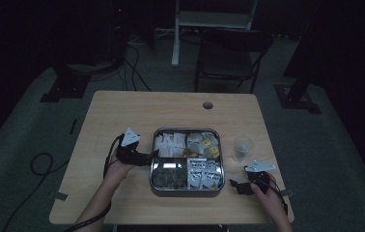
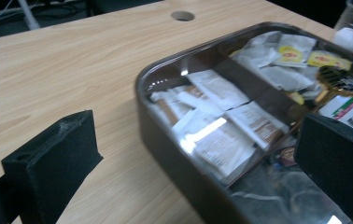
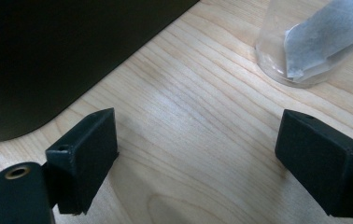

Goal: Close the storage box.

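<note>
Left hand-held gripper (image 1: 147, 157), jaws apart, straddles the left wall of the compartmented metal tin (image 1: 186, 187) mid-desk (image 1: 122, 106), seemingly to steady it. Right hand-held gripper (image 1: 238, 186), also apart, rests near the clear plastic cup (image 1: 242, 148).

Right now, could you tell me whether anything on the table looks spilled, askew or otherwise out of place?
Nothing stands out. The tin sits square, its sachets inside their compartments. The cup stands upright beside it with a tea bag inside. Both tongs, left and right, are open and empty.
</note>
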A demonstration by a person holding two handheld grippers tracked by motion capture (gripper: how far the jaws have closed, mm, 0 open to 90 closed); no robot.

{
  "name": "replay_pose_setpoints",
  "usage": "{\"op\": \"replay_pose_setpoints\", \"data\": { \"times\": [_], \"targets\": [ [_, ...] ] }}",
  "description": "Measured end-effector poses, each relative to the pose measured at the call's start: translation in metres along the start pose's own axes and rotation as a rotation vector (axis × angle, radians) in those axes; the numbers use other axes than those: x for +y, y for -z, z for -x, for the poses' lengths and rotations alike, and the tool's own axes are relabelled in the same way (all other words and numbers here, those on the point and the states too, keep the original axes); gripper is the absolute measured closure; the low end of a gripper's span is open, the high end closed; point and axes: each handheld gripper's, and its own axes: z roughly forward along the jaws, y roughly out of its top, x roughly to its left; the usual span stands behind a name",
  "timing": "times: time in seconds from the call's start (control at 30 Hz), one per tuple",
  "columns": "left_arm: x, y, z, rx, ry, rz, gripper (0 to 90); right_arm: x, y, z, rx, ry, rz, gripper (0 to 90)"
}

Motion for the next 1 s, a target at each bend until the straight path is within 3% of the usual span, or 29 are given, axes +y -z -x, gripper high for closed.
{"op": "replay_pose_setpoints", "data": {
  "times": [0.27, 1.0],
  "targets": [
    [-0.017, 0.015, -0.022, 0.062, 0.04, 0.004, 0.6, 0.0, 0.0, 0.0, 0.0, 0.0, 0.0, 12.5],
    [-0.066, 0.039, -0.057, 0.171, 0.132, -0.04, 0.6, 0.0, 0.0, 0.0, 0.0, -0.001, 0.001, 12.5]
  ]
}}
